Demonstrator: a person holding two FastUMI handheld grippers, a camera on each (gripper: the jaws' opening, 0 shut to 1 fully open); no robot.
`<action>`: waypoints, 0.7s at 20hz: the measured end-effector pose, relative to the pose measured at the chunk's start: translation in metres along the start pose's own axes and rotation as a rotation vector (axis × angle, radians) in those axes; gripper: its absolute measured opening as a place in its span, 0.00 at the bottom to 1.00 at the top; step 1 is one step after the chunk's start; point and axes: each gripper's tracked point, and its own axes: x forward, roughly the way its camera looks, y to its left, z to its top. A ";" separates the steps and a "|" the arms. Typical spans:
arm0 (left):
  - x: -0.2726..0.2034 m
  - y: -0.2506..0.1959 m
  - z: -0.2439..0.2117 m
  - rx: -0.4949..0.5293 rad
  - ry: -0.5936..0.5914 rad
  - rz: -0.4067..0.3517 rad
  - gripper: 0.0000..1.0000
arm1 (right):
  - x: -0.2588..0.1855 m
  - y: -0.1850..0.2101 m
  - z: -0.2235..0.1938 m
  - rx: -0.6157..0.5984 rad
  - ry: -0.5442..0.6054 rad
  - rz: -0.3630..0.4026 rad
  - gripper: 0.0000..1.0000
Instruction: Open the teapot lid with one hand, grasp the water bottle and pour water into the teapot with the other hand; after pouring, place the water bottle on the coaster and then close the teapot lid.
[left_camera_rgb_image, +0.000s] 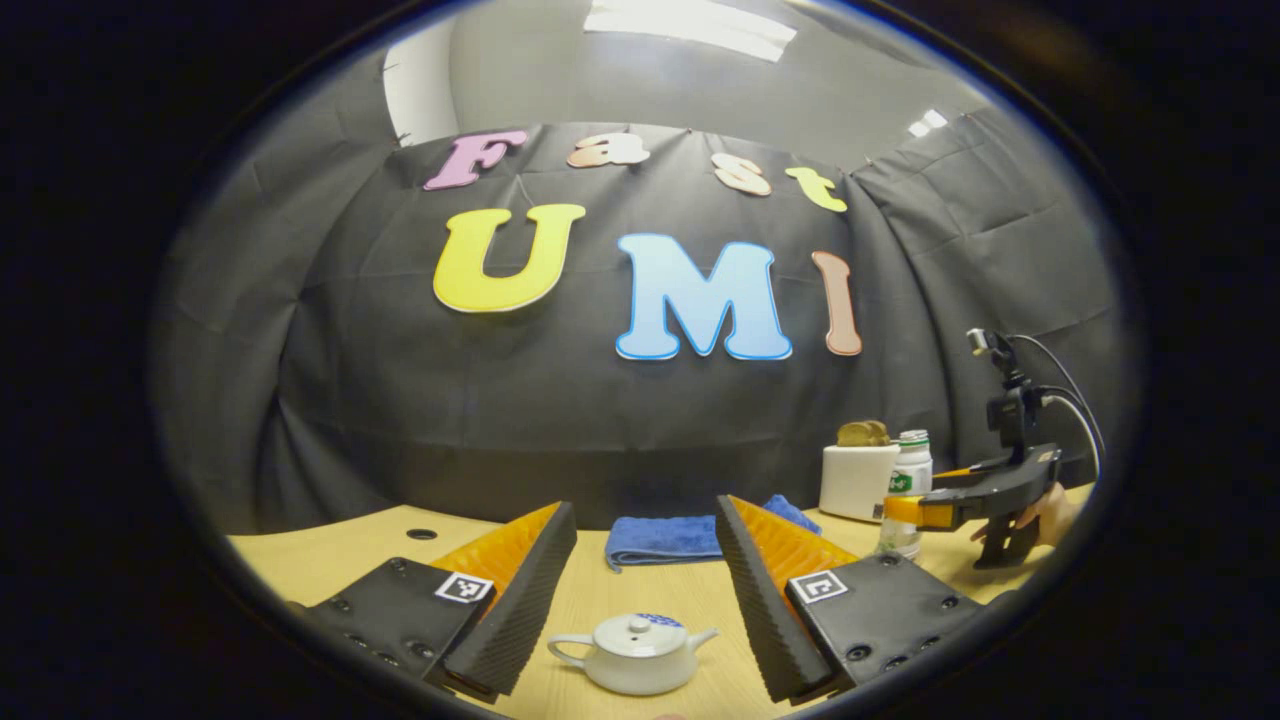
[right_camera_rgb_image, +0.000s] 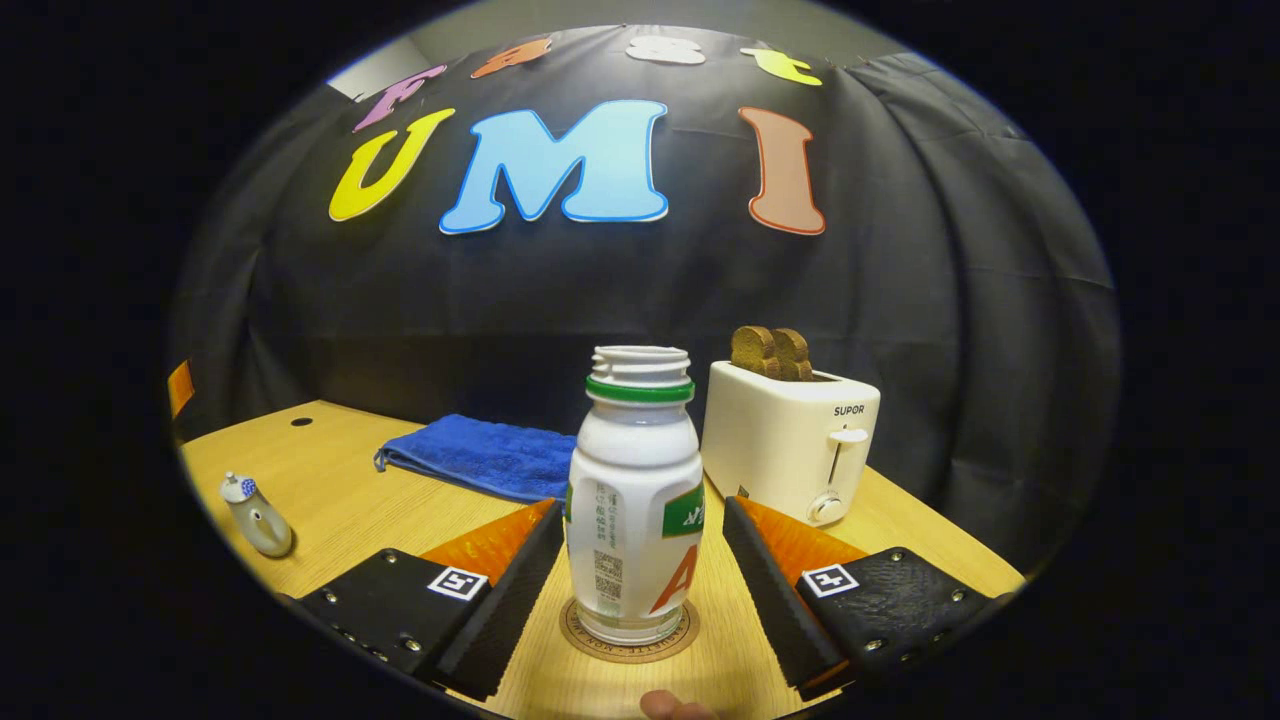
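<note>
On the pale wooden worktop (left_camera_rgb_image: 330, 550), the small white ceramic teapot (left_camera_rgb_image: 632, 653) sat lidded between the gaping left tool (left_camera_rgb_image: 640, 590) — it should descend squarely onto the knob; the right tool (right_camera_rgb_image: 640, 580) stood open around the white plastic water bottle (right_camera_rgb_image: 634, 500).

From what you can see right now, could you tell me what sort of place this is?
Probably a staged kitchen-style test booth: a light wooden table before a black cloth wall, carrying a white toaster and a small white ceramic teapot.

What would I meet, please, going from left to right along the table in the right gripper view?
Teapot → blue towel → water bottle standing on its coaster → white toaster with toast in its slots.
</note>
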 end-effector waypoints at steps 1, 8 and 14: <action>-0.001 0.000 0.005 0.001 -0.014 -0.001 0.93 | -0.005 -0.001 0.001 -0.013 -0.003 -0.006 0.98; -0.013 -0.027 -0.003 -0.049 0.039 -0.037 0.96 | -0.100 0.017 0.015 0.034 -0.063 -0.002 0.98; -0.076 -0.060 -0.019 -0.109 0.147 0.009 0.99 | -0.173 0.060 -0.005 0.009 -0.092 -0.040 0.98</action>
